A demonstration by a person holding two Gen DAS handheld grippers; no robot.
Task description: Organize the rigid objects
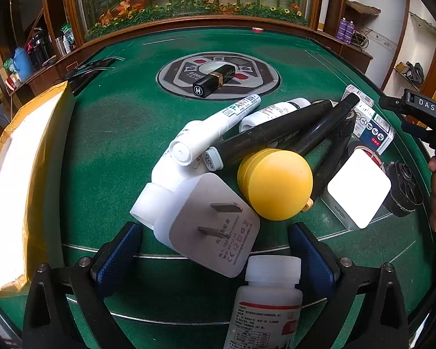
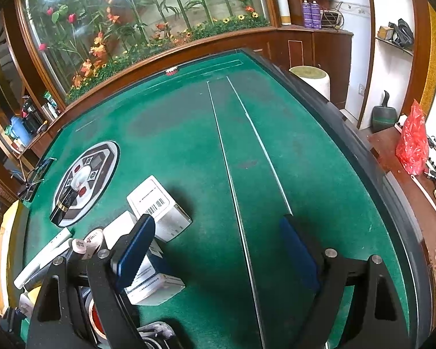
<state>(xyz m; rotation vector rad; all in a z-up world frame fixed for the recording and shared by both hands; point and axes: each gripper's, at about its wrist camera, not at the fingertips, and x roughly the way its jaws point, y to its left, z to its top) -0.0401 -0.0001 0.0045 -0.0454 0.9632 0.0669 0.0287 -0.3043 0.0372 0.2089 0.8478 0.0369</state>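
Right now your left gripper [image 1: 215, 250] is spread wide and holds nothing, its blue pads flanking the near corner of the white plug adapter [image 1: 209, 224], with the white pill bottle [image 1: 269, 299] just beneath. Beyond lies the jumble: yellow ball [image 1: 274, 184], paint marker [image 1: 215, 126], black pens [image 1: 276, 132], and a lipstick [image 1: 213, 81] apart on the table's centre disc. Your right gripper [image 2: 218, 250] is likewise parted and empty over bare green felt [image 2: 276, 145], beside the white boxes [image 2: 160, 206]. You seem to be choosing a first pick; the adapter leans on its neighbours, so close squarely across its flat sides.
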